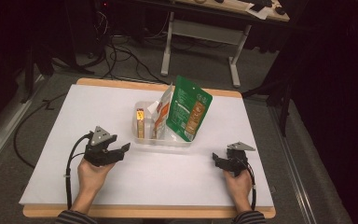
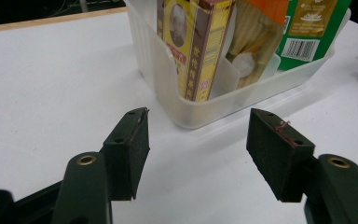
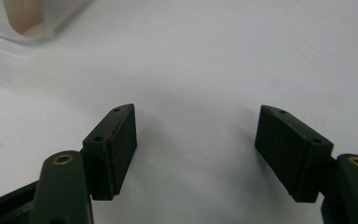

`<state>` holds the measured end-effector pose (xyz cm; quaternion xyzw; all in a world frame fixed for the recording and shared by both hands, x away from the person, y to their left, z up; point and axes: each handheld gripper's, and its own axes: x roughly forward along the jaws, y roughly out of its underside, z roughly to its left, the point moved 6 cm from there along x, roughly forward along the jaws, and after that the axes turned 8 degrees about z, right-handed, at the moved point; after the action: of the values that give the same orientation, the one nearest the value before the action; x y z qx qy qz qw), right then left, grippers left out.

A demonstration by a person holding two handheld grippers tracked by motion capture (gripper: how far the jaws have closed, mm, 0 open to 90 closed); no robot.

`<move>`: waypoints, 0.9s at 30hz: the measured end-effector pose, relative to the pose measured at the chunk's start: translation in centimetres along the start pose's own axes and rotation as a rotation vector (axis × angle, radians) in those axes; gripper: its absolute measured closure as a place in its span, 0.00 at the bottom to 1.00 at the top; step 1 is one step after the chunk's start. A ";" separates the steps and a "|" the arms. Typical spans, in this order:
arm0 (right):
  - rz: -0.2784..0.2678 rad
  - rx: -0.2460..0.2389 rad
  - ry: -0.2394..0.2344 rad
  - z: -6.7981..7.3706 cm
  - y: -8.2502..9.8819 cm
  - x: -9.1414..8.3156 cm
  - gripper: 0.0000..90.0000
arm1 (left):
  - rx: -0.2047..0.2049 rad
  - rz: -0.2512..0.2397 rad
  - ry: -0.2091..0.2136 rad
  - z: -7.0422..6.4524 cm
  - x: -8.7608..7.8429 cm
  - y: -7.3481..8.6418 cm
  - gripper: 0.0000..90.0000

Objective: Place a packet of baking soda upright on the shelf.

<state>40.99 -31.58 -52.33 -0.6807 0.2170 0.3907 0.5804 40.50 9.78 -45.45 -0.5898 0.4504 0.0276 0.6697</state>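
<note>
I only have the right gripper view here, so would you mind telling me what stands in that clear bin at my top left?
Observer: The clear bin holds a tall green pouch, leaning, at its right end.
Operator: Thank you; anything else inside?
Observer: A yellow box stands upright at the left end, with an orange-and-white packet between the two.
Operator: And the left gripper?
Observer: The left gripper is open and empty, pointing at the bin's near corner.
</note>
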 end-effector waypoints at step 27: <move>0.000 0.000 0.000 0.0 0.0 0.0 0.33 | -0.058 0.113 -0.024 2.0 1.8 4.7 0.42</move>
<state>40.99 -31.57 -52.33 -0.6808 0.2171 0.3907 0.5803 40.02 11.93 -50.39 -0.5823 0.4741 0.0853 0.6550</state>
